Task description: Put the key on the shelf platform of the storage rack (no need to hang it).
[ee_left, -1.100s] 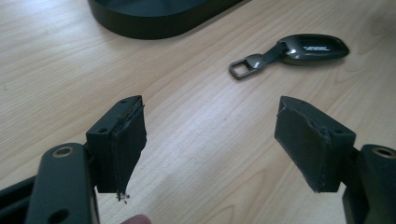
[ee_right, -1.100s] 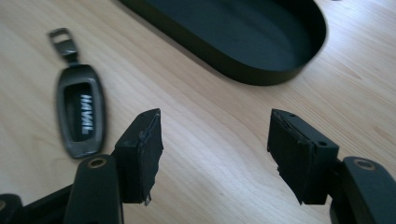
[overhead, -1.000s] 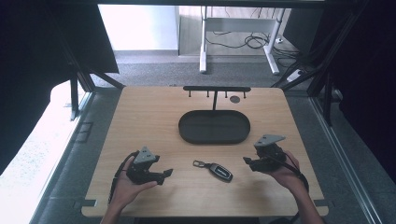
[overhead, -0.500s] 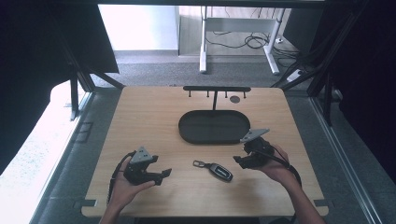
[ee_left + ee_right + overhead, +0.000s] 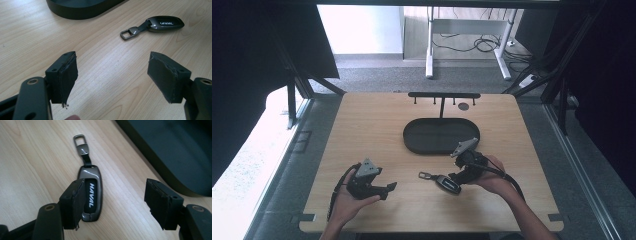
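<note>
The right tool [image 5: 460, 176] has travelled from the right edge of the worktop [image 5: 362, 125] toward the middle and now sits low over the car key [image 5: 447, 183], where a second ago it rested well apart from it. That reads as the approach to a pick-up, likely the first step before carrying the key to the black oval tray [image 5: 412, 142] just behind. In the right gripper view its jaws stand spread wide and hold nothing: one pad [image 5: 72, 203] overlaps the key's near end, whether touching or just above I cannot tell, while the other is off to the side over bare wood, so the key is not yet centred between them. The key lies flat on the worktop, its metal loop [image 5: 80, 141] pointing away. The left tool [image 5: 387, 190] has barely moved; it rests near the front left, spread wide and empty, aimed toward the key
</note>
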A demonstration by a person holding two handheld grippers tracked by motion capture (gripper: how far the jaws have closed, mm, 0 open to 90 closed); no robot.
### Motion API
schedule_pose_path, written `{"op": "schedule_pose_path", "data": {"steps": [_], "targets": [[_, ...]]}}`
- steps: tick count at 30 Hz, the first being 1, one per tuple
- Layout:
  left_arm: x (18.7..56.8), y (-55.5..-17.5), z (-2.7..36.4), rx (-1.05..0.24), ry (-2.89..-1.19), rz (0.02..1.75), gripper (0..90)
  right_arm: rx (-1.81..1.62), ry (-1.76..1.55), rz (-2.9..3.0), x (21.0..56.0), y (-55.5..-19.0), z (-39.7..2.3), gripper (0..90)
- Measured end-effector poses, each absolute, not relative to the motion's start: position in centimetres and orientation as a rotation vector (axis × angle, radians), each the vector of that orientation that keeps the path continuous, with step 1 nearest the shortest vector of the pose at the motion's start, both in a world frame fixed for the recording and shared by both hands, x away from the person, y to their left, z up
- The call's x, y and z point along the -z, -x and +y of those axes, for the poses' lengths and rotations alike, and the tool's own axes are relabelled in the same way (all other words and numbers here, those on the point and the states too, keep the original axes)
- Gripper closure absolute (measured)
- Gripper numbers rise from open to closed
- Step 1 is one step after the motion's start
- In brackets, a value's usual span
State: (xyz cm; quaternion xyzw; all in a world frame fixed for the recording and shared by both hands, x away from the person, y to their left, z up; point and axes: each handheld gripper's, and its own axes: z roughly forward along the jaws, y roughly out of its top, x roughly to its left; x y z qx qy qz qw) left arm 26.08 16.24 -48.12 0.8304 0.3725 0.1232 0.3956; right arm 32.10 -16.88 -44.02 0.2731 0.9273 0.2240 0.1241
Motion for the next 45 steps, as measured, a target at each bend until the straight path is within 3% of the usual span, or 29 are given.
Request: {"op": "schedule_pose_path", "data": {"steps": [30, 37, 40, 45], "targets": [[48.3, -26.0, 16.3, -0.314, -2.119, 0.939, 23.6, -0.401, -0.745, 2.852, 50.1, -33.4, -12.5, 32.3], [48.2, -26.0, 16.3, -0.276, -2.099, 0.931, 23.3, -0.417, -0.790, 2.871, 50.6, -33.7, -12.5, 37.7], [48.0, -25.9, 16.3, -0.280, -2.095, 0.929, 23.3, -0.446, -0.810, 2.906, 50.6, -33.8, -12.7, 48.3], [48.0, -25.9, 16.4, -0.284, -2.096, 0.935, 23.3, -0.458, -0.846, 2.922, 50.5, -34.0, -12.9, 49.1]]}}
